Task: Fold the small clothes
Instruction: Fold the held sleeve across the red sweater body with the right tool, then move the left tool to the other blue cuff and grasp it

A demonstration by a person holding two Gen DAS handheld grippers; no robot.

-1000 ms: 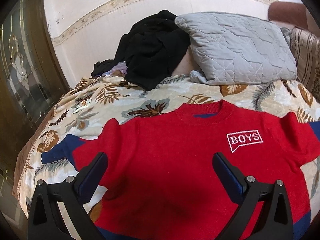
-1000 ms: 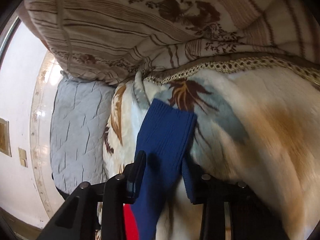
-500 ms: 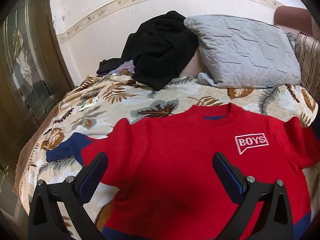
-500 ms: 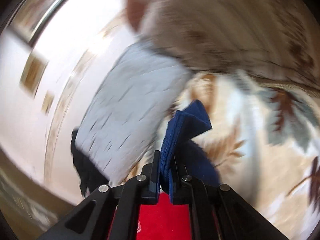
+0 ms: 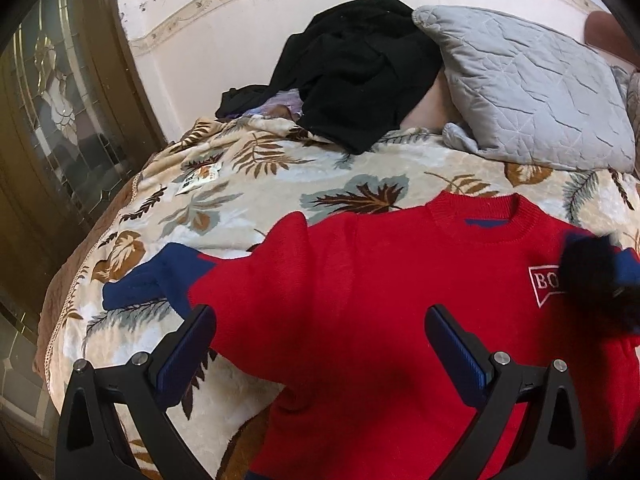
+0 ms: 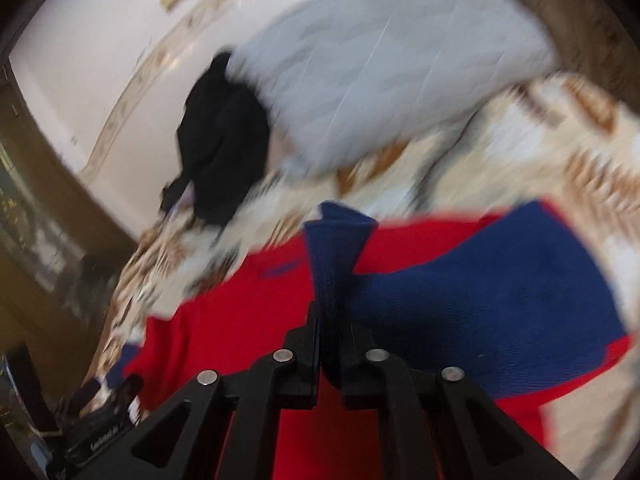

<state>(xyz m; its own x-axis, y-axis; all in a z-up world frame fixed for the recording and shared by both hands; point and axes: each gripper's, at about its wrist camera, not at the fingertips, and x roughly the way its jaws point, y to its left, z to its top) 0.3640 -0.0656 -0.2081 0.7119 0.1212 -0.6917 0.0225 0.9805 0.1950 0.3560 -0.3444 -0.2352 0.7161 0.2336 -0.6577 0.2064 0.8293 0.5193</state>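
Red sweater [image 5: 360, 300] is lying flat, collar away; right gripper [image 6: 330, 320] is clamping its blue cuff [image 6: 336, 248] over the chest, left gripper [image 5: 320, 344] is hovering wide open nearer the other sleeve [image 5: 152, 280].

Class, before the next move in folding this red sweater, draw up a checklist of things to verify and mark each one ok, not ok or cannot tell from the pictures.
1. Right gripper clamped on the blue cuff: ok, the cuff is pinched between its jaws.
2. That sleeve carried over the red sweater: ok, blue knit hangs above the red body.
3. Left gripper free: ok, jaws wide open, nothing between them.
4. Other sleeve laid flat: ok, it lies spread on the leaf-print blanket.
5. Sweater's hem smooth: cannot tell, mostly out of view.
6. Black clothes and grey pillow apart from the sweater: ok.
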